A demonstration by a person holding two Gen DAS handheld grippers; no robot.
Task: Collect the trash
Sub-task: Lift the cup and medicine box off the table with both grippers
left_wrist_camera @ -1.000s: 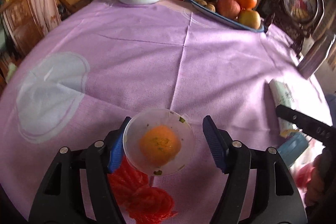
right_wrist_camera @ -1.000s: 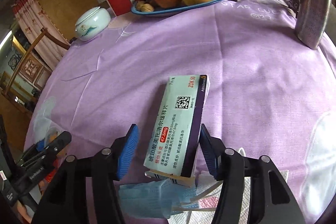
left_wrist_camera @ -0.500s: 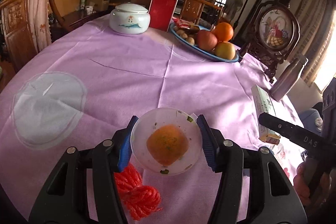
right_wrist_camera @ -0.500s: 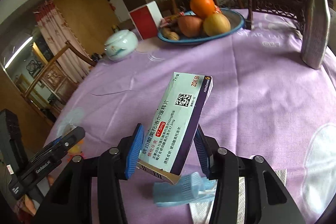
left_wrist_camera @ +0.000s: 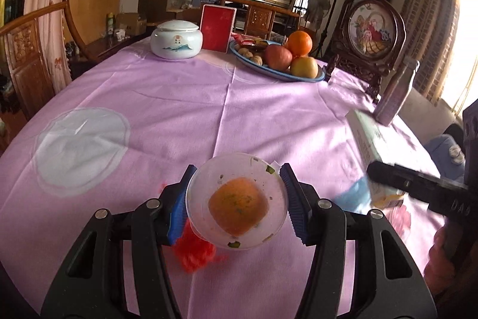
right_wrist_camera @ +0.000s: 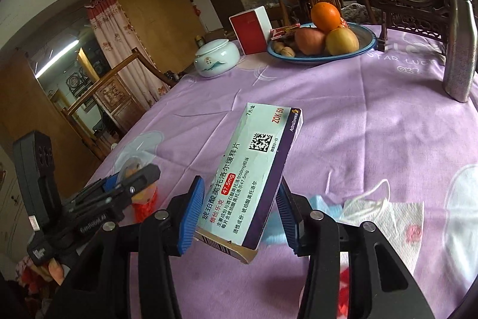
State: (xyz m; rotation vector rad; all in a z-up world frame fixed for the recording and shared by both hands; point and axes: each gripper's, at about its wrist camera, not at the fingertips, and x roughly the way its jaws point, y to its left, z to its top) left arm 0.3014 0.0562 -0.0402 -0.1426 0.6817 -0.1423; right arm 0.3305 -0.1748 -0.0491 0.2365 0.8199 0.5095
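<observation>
A round plastic sauce cup (left_wrist_camera: 237, 201), smeared inside with orange residue, was held between the blue pads of the left gripper (left_wrist_camera: 237, 201), clear of the purple-clothed surface (left_wrist_camera: 269, 115); the jaws, partly closed, had just been drawn in against the cup's rim on both sides. A medicine box (right_wrist_camera: 249, 178) was clamped lengthwise in the right gripper (right_wrist_camera: 239, 210), its far end tilted upward and its torn flap hanging below the pads; those jaws too had just been closed, about half their travel, onto the box's long sides. Both items were judged to be lifted off the cloth, so the pick-up step appeared complete and a carry to a bin was judged to be in hand; no bin was seen in either view. More litter was left lying: a red mesh scrap (left_wrist_camera: 195, 251) beneath the cup, a blue face mask (right_wrist_camera: 325, 210) and a crumpled tissue (right_wrist_camera: 397, 217) just beyond the box. The fruit plate (left_wrist_camera: 316, 77), white lidded jar (left_wrist_camera: 176, 42), red box (left_wrist_camera: 217, 27) and metal flask (right_wrist_camera: 458, 41) stood well apart at the far side. The next move was judged to call for steady grips, the cup kept level against drips.
</observation>
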